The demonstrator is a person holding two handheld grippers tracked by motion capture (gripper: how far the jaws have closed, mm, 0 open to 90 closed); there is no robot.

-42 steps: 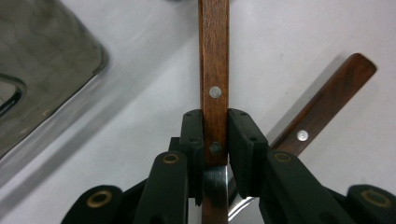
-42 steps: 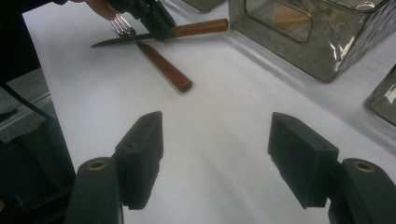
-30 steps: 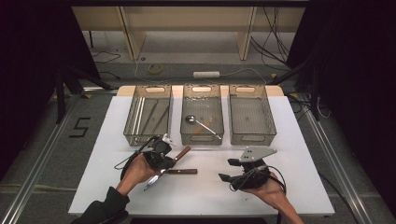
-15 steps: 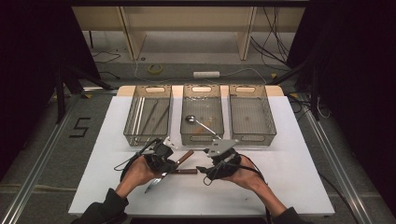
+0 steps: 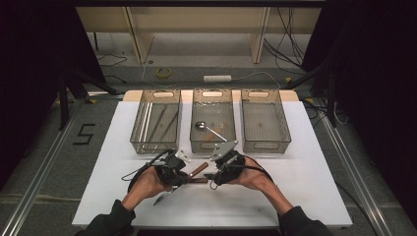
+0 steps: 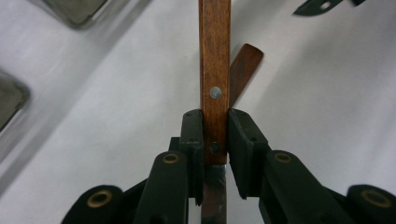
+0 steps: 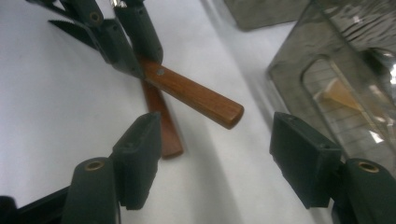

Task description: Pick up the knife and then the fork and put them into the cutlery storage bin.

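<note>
Just in front of the middle basket [image 5: 213,142], the left gripper [image 6: 215,149] pinches a wooden-handled knife [image 6: 215,70] by its handle while the right gripper [image 7: 219,158], jaws spread wide, nears the free end, best grasped squarely before release.

Reddish-brown wooden knife handle [image 6: 215,70] with silvery rivets; a second, darker brown handle [image 7: 161,126] beneath it. Steel-grey blade [image 5: 162,197]. Matte black left tool [image 6: 215,140] and right tool [image 7: 217,158], each with brass-coloured pivots. White desk [image 5: 305,182]. Grey wire-mesh baskets [image 5: 265,120].
</note>
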